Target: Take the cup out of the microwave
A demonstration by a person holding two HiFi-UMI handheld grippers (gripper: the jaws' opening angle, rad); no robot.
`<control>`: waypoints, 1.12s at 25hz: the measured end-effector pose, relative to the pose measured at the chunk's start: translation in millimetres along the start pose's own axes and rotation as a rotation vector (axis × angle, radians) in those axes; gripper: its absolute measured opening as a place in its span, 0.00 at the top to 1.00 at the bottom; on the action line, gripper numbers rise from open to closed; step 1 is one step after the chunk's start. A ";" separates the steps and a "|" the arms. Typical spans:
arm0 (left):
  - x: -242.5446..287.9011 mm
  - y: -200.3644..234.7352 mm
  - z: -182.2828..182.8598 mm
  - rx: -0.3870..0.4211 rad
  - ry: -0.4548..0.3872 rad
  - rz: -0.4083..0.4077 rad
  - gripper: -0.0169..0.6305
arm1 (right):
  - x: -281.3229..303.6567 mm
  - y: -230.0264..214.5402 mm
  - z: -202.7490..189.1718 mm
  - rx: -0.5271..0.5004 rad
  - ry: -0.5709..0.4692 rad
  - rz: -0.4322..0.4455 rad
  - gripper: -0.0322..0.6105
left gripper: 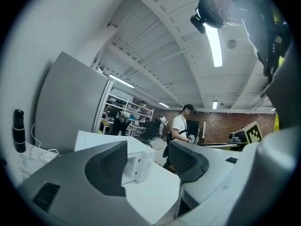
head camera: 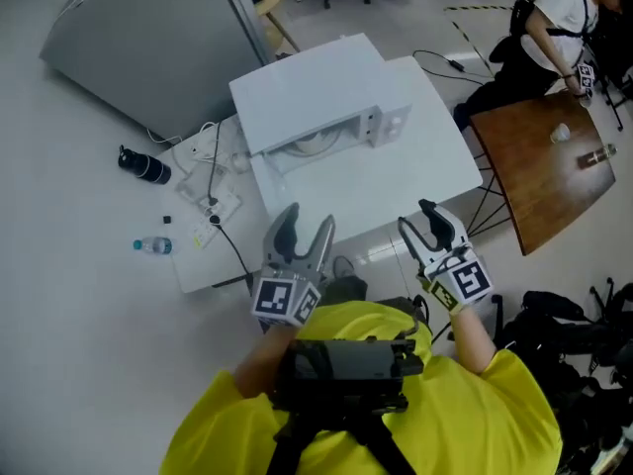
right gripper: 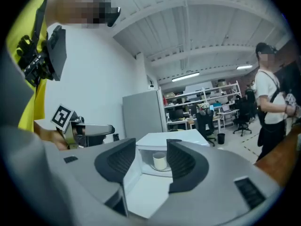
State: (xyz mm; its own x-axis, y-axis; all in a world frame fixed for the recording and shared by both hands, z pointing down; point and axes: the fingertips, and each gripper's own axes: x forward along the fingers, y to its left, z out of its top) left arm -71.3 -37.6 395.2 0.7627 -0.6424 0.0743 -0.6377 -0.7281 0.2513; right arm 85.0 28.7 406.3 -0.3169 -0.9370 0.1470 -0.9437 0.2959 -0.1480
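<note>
A white microwave stands on a white table with its door swung open to the left. Inside the cavity a small pale cup stands upright on the turntable. Both grippers hover near the table's front edge, well short of the microwave. My left gripper is open with nothing between its jaws; in its own view the microwave lies ahead. My right gripper is open and holds nothing; its own view frames the cup between the jaws, far off.
A brown wooden table stands to the right, with a person beyond it. A grey panel leans at the back left. A black bottle, a water bottle and cables lie left of the microwave. Black bags sit at the lower right.
</note>
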 end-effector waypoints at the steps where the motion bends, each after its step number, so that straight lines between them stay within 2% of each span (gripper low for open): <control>1: 3.0 9.4 0.4 -0.002 0.005 0.021 0.57 | 17.8 -1.2 -2.2 0.016 0.010 0.026 0.62; 3: 7.0 23.5 0.1 -0.003 0.018 0.057 0.57 | 49.7 -0.9 -9.9 0.033 0.036 0.072 0.62; 4: 8.1 29.5 -1.0 -0.002 0.026 0.074 0.57 | 64.9 0.5 -16.7 0.032 0.057 0.095 0.58; 5: 9.2 35.9 -2.9 -0.003 0.036 0.092 0.57 | 80.4 1.4 -25.1 0.030 0.080 0.116 0.48; 7: 11.3 49.8 -8.4 -0.012 0.053 0.135 0.58 | 112.4 0.1 -45.9 0.025 0.122 0.154 0.45; 12: 14.7 62.4 -17.6 0.000 0.039 0.205 0.60 | 199.1 -19.0 -119.0 0.016 0.225 0.215 0.21; 13: 15.7 63.3 -21.1 0.004 0.046 0.220 0.60 | 218.4 -24.5 -138.6 0.013 0.259 0.223 0.09; 14: 16.9 64.5 -25.1 0.003 0.056 0.236 0.60 | 238.2 -30.6 -158.2 0.007 0.294 0.227 0.04; 18: 23.4 66.6 -32.7 -0.013 0.034 0.285 0.60 | 313.6 -51.0 -205.9 -0.050 0.349 0.232 0.05; 23: 35.1 66.5 -50.3 -0.054 0.061 0.303 0.60 | 385.5 -57.4 -227.7 -0.094 0.355 0.244 0.05; 25: 38.0 69.9 -52.2 -0.065 0.047 0.321 0.60 | 406.7 -60.1 -236.9 -0.113 0.365 0.231 0.08; 28: 38.4 70.9 -49.3 -0.077 0.028 0.340 0.60 | 431.7 -59.2 -246.7 -0.115 0.374 0.224 0.08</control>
State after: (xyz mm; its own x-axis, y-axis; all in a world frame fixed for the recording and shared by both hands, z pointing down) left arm -81.9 -102.1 463.4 0.5117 -0.8374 0.1923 -0.8465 -0.4531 0.2796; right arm -19.4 -347.6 719.7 -0.5077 -0.7222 0.4698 -0.8455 0.5225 -0.1104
